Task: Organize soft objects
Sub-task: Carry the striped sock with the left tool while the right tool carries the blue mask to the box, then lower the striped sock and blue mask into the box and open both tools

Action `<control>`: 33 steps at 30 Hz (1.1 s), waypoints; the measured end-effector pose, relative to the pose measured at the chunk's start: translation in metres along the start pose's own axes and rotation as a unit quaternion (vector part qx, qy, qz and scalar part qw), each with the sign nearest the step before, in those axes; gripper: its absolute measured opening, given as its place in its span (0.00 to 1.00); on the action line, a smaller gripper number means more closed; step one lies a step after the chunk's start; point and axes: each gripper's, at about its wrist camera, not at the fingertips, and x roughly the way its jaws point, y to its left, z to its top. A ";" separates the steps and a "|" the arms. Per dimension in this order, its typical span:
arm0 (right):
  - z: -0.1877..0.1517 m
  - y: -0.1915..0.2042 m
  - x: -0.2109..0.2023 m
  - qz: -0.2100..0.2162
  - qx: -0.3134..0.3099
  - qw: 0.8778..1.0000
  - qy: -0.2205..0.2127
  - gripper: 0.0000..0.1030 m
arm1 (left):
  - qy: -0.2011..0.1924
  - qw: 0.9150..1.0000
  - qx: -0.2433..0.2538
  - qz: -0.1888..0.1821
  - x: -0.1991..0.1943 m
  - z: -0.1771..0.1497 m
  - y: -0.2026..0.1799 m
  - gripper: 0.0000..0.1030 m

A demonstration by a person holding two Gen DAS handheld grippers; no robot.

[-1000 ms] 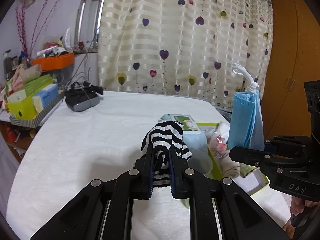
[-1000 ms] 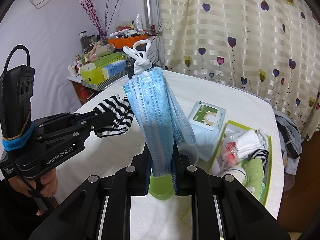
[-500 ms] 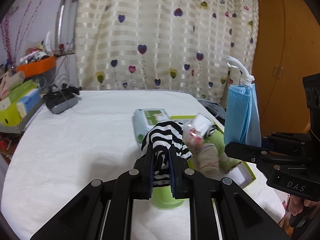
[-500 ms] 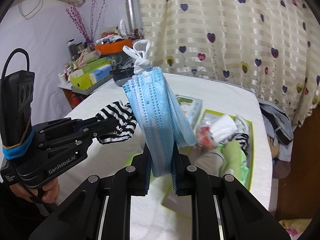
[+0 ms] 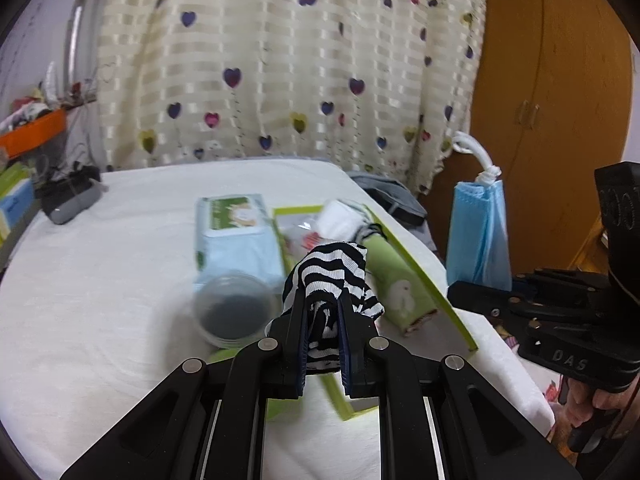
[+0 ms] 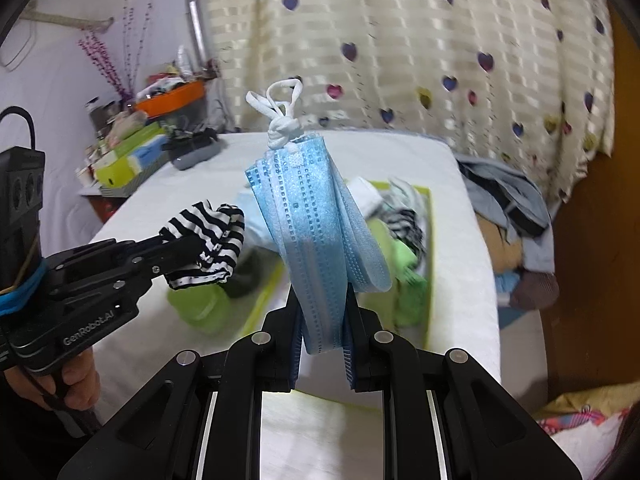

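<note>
My left gripper (image 5: 323, 312) is shut on a black-and-white striped sock (image 5: 330, 276), held above the table near the green tray (image 5: 424, 276). It also shows in the right wrist view (image 6: 208, 236). My right gripper (image 6: 322, 320) is shut on a bundle of blue face masks (image 6: 316, 236) with knotted white loops, held upright. The masks show at the right in the left wrist view (image 5: 478, 232). The green tray (image 6: 429, 216) holds a green roll (image 5: 394, 284), white cloth and other soft items.
A wet-wipes pack (image 5: 234, 232) and a clear round lid on a green cup (image 5: 232, 312) sit left of the tray on the white table (image 5: 100, 280). A black device (image 5: 68, 200) lies at the far left. Clothes (image 6: 508, 196) hang off the table's far right edge.
Both grippers have swung right and forward with their loads, so the tray and its contents now lie straight ahead. Neither grip has changed.
</note>
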 end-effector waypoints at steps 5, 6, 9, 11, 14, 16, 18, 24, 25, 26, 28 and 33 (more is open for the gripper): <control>-0.014 -0.014 0.019 -0.001 0.013 1.000 0.028 0.17 | 0.020 1.000 0.010 -0.017 0.020 -0.008 -0.017 0.12; -0.017 -0.018 0.025 -0.002 0.015 0.999 0.037 0.17 | 0.025 0.999 0.011 -0.018 0.024 -0.010 -0.019 0.12; -0.025 -0.026 0.040 -0.002 0.023 0.998 0.057 0.17 | 0.041 0.999 0.015 -0.022 0.037 -0.017 -0.026 0.12; -0.029 -0.029 0.047 -0.004 0.024 0.997 0.067 0.17 | 0.055 0.998 0.019 -0.025 0.048 -0.023 -0.030 0.12; -0.033 -0.033 0.058 -0.005 0.025 0.997 0.079 0.17 | 0.073 0.997 0.024 -0.030 0.061 -0.029 -0.036 0.12; -0.034 -0.038 0.066 -0.007 0.029 0.996 0.085 0.17 | 0.082 0.996 0.024 -0.031 0.069 -0.031 -0.037 0.12; -0.033 -0.042 0.071 -0.007 0.032 0.996 0.087 0.17 | 0.084 0.996 0.025 -0.028 0.074 -0.031 -0.038 0.12; -0.027 -0.047 0.076 0.000 0.037 0.995 0.087 0.18 | 0.085 0.996 0.029 -0.024 0.085 -0.026 -0.038 0.12; -0.027 -0.047 0.074 -0.007 0.033 0.996 0.088 0.19 | 0.085 0.996 0.030 -0.024 0.086 -0.026 -0.039 0.12; -0.027 -0.045 0.073 -0.012 0.028 0.996 0.088 0.23 | 0.084 0.996 0.030 -0.024 0.086 -0.026 -0.039 0.12; -0.027 -0.042 0.066 -0.020 0.019 0.996 0.087 0.32 | 0.084 0.996 0.029 -0.027 0.087 -0.027 -0.038 0.12; -0.031 -0.035 0.048 -0.023 0.006 0.996 0.086 0.45 | 0.081 0.996 0.025 -0.027 0.085 -0.026 -0.036 0.14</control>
